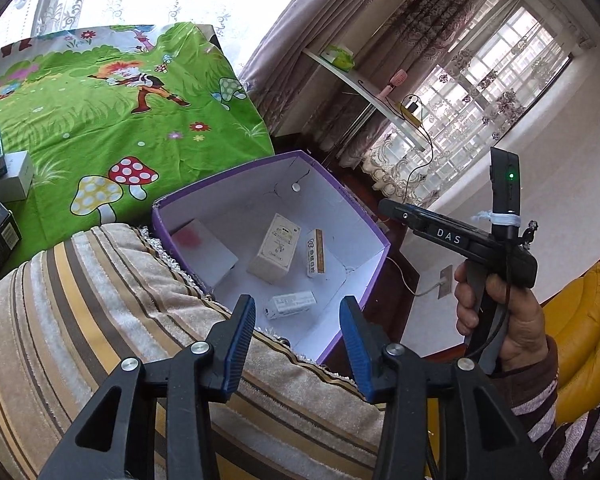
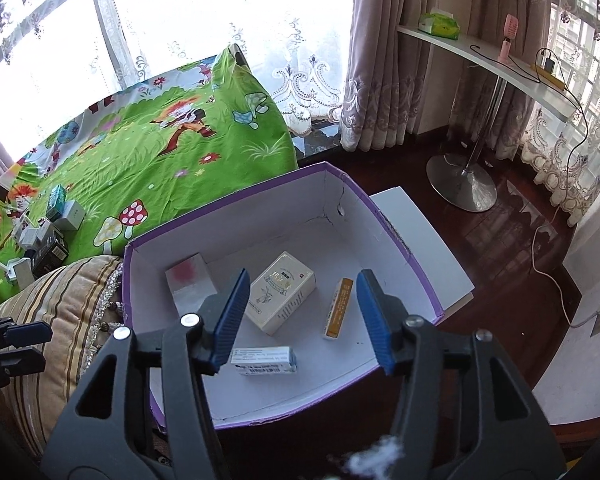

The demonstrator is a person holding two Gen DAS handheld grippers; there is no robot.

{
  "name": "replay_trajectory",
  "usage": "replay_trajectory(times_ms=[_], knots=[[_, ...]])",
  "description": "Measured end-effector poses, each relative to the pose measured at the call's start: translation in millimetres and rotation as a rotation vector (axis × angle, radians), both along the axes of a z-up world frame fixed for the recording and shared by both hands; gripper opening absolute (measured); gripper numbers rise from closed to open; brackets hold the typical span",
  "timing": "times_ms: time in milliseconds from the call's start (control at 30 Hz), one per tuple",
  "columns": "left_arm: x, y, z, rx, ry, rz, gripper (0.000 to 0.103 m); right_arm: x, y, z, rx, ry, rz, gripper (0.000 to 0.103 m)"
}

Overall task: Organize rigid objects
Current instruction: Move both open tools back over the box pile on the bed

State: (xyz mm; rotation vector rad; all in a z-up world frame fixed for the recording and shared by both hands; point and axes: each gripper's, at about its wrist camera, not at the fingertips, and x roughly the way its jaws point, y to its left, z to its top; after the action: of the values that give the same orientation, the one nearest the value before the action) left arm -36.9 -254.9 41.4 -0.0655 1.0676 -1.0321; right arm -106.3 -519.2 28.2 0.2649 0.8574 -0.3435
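Note:
A purple-edged white cardboard box (image 1: 364, 216) (image 2: 416, 264) stands open beside the bed. Inside lie a cream carton (image 1: 274, 248) (image 2: 282, 292), a slim orange-edged box (image 1: 315, 252) (image 2: 339, 308), a white-and-blue box (image 1: 292, 305) (image 2: 266, 360) and a white box with a red patch (image 1: 204, 250) (image 2: 190, 284). My left gripper (image 1: 298, 344) is open and empty over the striped cushion, near the box's edge. My right gripper (image 2: 300, 320) is open and empty above the box; its body also shows in the left wrist view (image 1: 460, 236).
A striped cushion (image 1: 100, 320) (image 2: 60, 304) lies left of the box. Several small boxes (image 1: 8, 176) (image 2: 52, 224) sit on the green cartoon bedsheet (image 1: 120, 112) (image 2: 160, 152). A white shelf table (image 2: 500, 64), curtains, a floor cable (image 2: 552, 276) and a yellow seat (image 1: 580, 340) stand to the right.

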Motion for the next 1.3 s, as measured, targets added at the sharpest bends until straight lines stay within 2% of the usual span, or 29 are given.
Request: replay_trajectory(times_ms=[233, 333, 467, 1000, 1167, 1300], knots=[[6, 16, 3, 0.012, -0.025, 0.054, 0.045, 11, 19, -2, 0.03, -0.008, 0.076, 0.06], [13, 29, 1, 0.003, -0.008, 0.094, 0.045, 15, 23, -3, 0.055, -0.003, 0.081, 0.064], [21, 52, -1, -0.012, 0.016, 0.156, 0.045, 20, 33, -5, 0.057, 0.012, 0.102, 0.067], [56, 169, -14, -0.026, 0.084, 0.442, 0.045, 50, 89, -12, 0.07, 0.043, 0.243, 0.068], [68, 194, -20, -0.018, 0.108, 0.498, 0.047, 58, 106, -16, 0.075, 0.052, 0.286, 0.068], [76, 205, -23, -0.003, 0.113, 0.518, 0.052, 63, 115, -18, 0.078, 0.06, 0.31, 0.068]])
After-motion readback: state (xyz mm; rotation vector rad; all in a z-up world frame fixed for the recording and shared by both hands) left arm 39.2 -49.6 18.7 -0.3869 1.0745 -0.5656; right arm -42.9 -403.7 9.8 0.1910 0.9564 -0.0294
